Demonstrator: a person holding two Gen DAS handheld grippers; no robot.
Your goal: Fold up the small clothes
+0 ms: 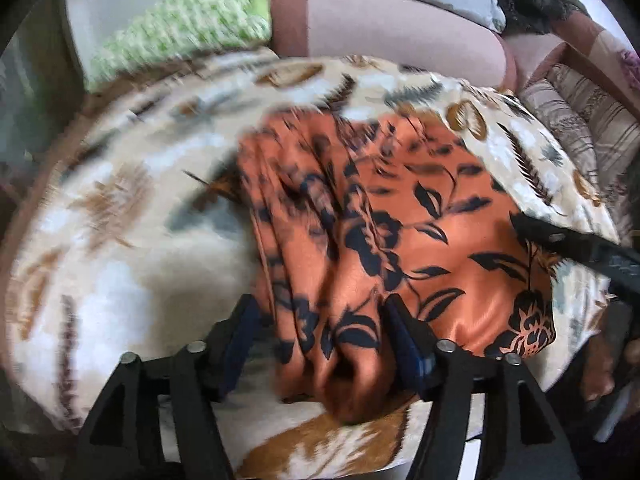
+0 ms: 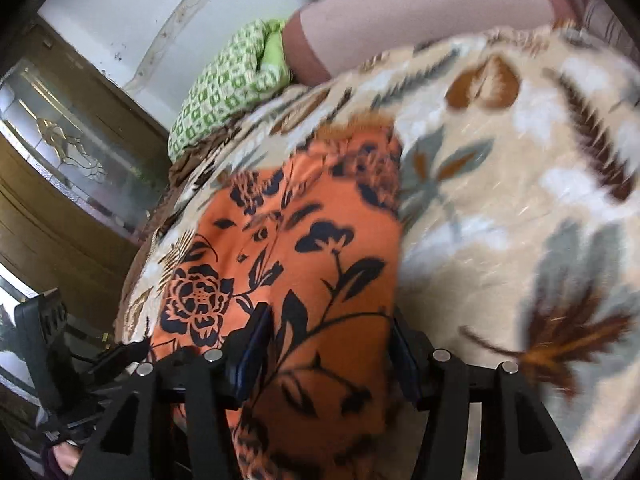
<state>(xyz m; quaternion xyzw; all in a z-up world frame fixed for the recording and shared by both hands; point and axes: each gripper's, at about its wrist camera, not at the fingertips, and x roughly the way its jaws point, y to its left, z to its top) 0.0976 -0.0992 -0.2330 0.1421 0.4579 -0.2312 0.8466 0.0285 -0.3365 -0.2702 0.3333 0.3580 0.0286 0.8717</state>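
On blanket (image 1: 120, 280) | orange garment (image 1: 440, 220), black floral, bunched | left gripper (image 1: 320, 344), right gripper (image 2: 328, 344): released, straddling cloth

The left tool (image 1: 320, 340) points steeply down, its two fingers standing apart with the orange cloth (image 1: 400, 220) bunched up between them, the pads not pressing on it. The right tool (image 2: 328, 344) tilts down less steeply, fingers likewise spread with a fold of the same cloth between. Off to the right of the left tool, one black finger of the right tool reaches in.
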